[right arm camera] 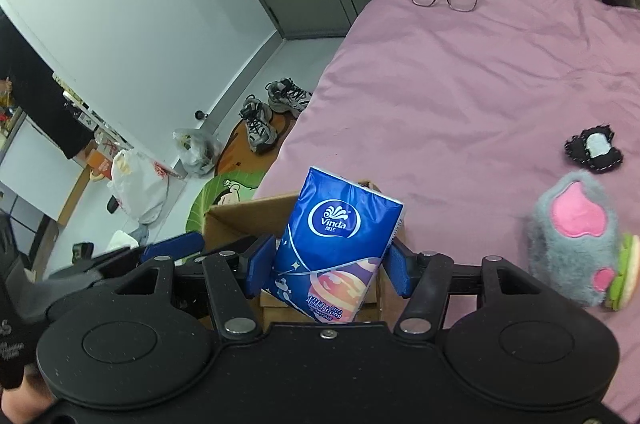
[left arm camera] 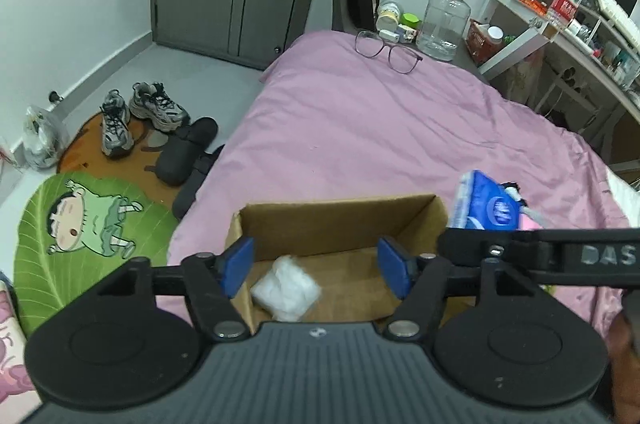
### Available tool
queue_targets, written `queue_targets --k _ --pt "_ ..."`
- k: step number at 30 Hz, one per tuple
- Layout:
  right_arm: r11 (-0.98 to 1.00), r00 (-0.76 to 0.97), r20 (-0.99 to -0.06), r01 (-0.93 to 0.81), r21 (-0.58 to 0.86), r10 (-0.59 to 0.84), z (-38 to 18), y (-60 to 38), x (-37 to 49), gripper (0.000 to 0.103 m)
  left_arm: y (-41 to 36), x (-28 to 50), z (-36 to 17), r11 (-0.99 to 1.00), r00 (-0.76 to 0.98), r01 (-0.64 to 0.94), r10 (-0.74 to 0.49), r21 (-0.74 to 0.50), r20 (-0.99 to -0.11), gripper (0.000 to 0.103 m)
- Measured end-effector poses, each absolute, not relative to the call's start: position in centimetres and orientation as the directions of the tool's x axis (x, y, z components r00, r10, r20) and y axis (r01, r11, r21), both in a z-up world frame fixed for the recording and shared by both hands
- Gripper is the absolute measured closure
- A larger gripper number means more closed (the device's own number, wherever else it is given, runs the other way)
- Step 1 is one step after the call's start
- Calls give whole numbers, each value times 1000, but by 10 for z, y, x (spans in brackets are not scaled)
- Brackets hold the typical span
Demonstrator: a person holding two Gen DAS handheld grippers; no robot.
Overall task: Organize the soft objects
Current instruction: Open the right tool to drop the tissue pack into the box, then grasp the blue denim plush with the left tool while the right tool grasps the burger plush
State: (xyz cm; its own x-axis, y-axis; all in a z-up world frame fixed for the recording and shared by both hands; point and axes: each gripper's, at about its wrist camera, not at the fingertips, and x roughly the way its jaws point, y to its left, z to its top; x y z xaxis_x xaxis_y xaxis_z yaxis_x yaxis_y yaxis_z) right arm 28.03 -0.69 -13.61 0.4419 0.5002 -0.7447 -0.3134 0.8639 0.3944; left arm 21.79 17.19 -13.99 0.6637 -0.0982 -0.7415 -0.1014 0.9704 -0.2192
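Observation:
An open cardboard box [left arm camera: 340, 220] sits on the pink bed cover [left arm camera: 380, 127]. My left gripper [left arm camera: 316, 266] hangs open over it. A white soft wad [left arm camera: 286, 290] lies on the box floor below the jaws, touching neither pad. To the right, my right gripper [right arm camera: 328, 264] is shut on a blue Vinda tissue pack [right arm camera: 336, 244], held upright over the box's [right arm camera: 240, 212] right side; the pack [left arm camera: 488, 203] also shows in the left wrist view. A grey plush paw [right arm camera: 576, 236] and a small black-and-white soft piece [right arm camera: 594, 147] lie on the bed at the right.
Glasses [left arm camera: 388, 49] lie at the bed's far end, near a clear jar [left arm camera: 442, 19] and small pots. Sneakers [left arm camera: 136, 115], dark slippers [left arm camera: 184, 151] and a green cartoon mat [left arm camera: 92, 236] are on the floor at left. A cluttered white desk [left arm camera: 560, 35] stands at right.

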Motion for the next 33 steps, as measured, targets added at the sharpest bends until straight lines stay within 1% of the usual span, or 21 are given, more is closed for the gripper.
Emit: queue_targets --k 6,11,15,16,17,22,25,33 --pt "847 410 -742 -306 435 530 -140 2 284 45 186 205 -134 964 670 -143 -71 -222 -739 35" --pt "847 414 -740 -300 439 530 -137 7 287 40 189 195 -129 960 669 -162 -62 -227 -741 34" --pt "851 440 -730 -305 426 523 -128 -4 281 27 188 189 -125 959 665 -173 -56 -227 -744 33" --pt "853 448 -727 -307 421 520 -126 -7 281 26 188 187 -124 958 665 -173 -57 -228 -745 29" --pt "856 454 -726 -306 417 516 -123 -13 279 25 187 187 -123 958 665 -174 -56 -227 -745 26" --pt "873 478 -730 -277 402 488 -114 -47 273 23 177 186 -117 956 665 -177 -60 -235 -744 24" --pt "887 486 -742 -257 384 462 -113 -69 269 23 166 185 -112 957 672 -156 -78 -244 -737 19" --pt "911 525 -746 -201 359 410 -108 -117 260 23 133 184 -102 961 672 -103 -122 -256 -730 18"
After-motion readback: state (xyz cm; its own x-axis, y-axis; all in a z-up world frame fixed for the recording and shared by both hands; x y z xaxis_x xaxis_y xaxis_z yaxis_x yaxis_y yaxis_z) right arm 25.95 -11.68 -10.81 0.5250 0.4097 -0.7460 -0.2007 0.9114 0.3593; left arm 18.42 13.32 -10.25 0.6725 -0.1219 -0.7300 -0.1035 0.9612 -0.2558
